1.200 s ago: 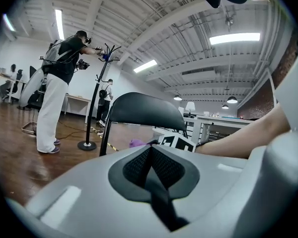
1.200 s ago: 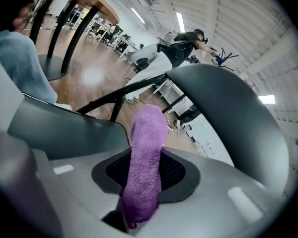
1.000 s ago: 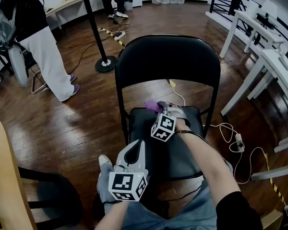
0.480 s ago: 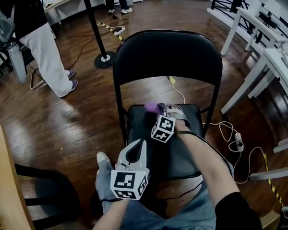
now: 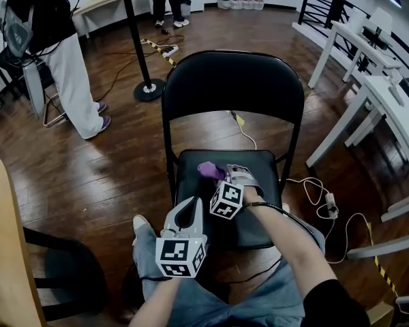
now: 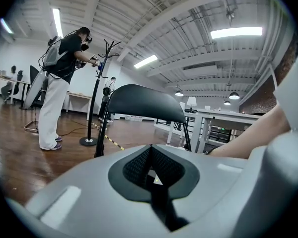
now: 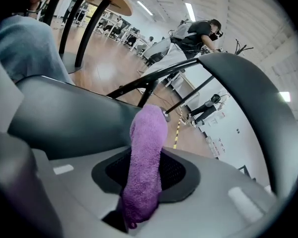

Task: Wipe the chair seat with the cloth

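Purple terry cloth [image 5: 209, 170], clamped in the jaws of the right gripper [image 5: 223, 174], sits on the far middle of the black padded chair seat [image 5: 262, 176], seemingly ready to drag across it. The left gripper [image 5: 190, 208], jaws together and empty, hangs near-left, clear of the wiping path.

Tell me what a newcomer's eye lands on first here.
The black folding chair fills the middle of the head view. The purple cloth is pinched in the right hand-held gripper over the rear of the seat. The left hand-held gripper is shut and empty near the seat's front edge.
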